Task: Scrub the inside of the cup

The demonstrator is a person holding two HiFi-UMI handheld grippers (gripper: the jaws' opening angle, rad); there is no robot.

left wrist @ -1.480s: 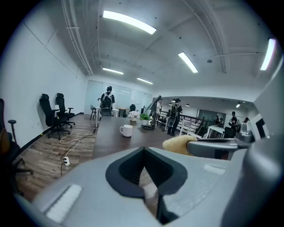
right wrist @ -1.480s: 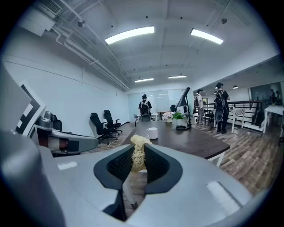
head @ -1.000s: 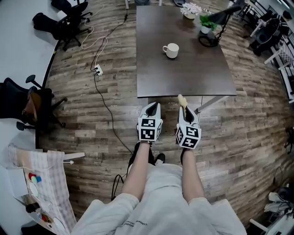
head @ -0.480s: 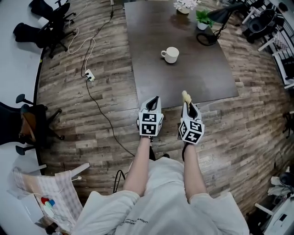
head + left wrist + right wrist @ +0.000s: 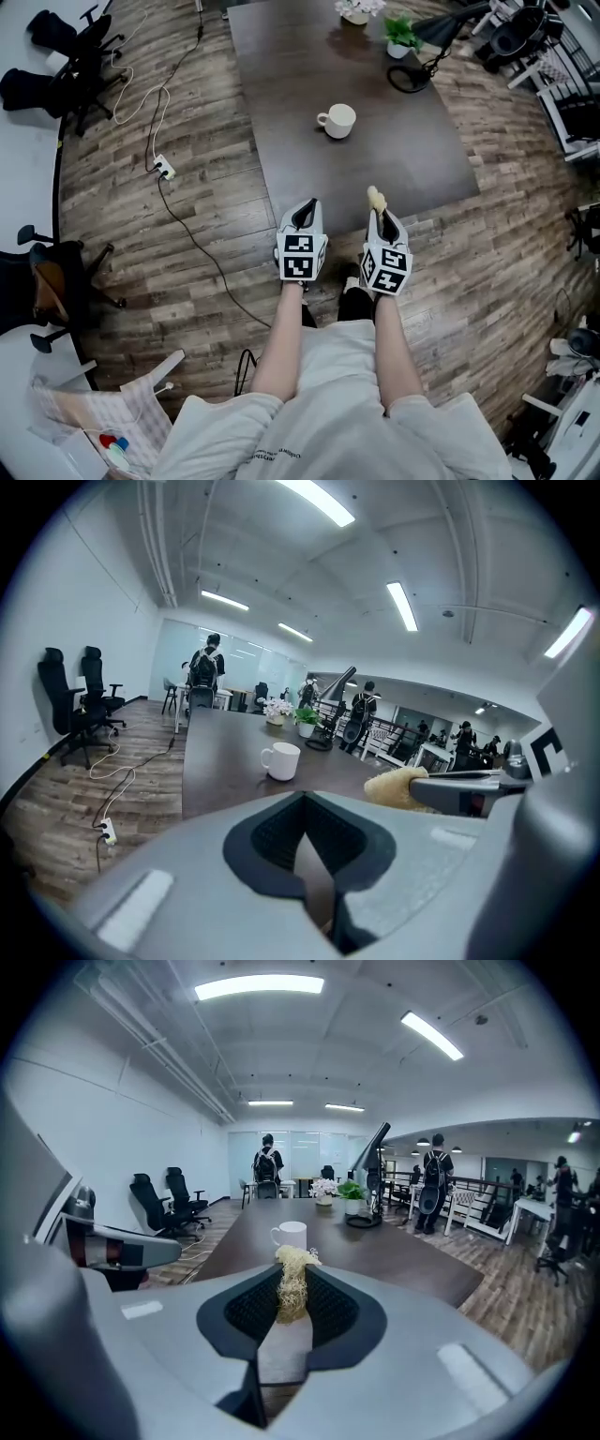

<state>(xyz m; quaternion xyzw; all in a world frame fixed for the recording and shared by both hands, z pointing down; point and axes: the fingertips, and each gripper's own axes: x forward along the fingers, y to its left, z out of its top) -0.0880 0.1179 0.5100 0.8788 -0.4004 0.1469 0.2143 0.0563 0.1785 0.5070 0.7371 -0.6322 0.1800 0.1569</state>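
Note:
A white cup (image 5: 337, 120) with its handle to the left stands upright near the middle of the dark table (image 5: 412, 169); it also shows as the cup (image 5: 280, 760) and the cup (image 5: 292, 1235) far ahead in both gripper views. My right gripper (image 5: 378, 210) is held just short of the table's near edge, shut on a yellowish fibre scrubber (image 5: 375, 197), whose tuft (image 5: 293, 1283) sticks up between the jaws. My left gripper (image 5: 306, 210) hangs beside it, shut with nothing in it (image 5: 302, 803). Both are well short of the cup.
A black desk lamp (image 5: 427, 56) and two potted plants (image 5: 398, 36) stand at the table's far end. A power strip (image 5: 163, 170) with cables lies on the wood floor at left, office chairs (image 5: 66, 66) beyond it. Several people stand far off (image 5: 267, 1162).
The view has moved closer to the table, so the cup and table edge lie nearer to both grippers. The grippers keep the same pose, the scrubber still held.

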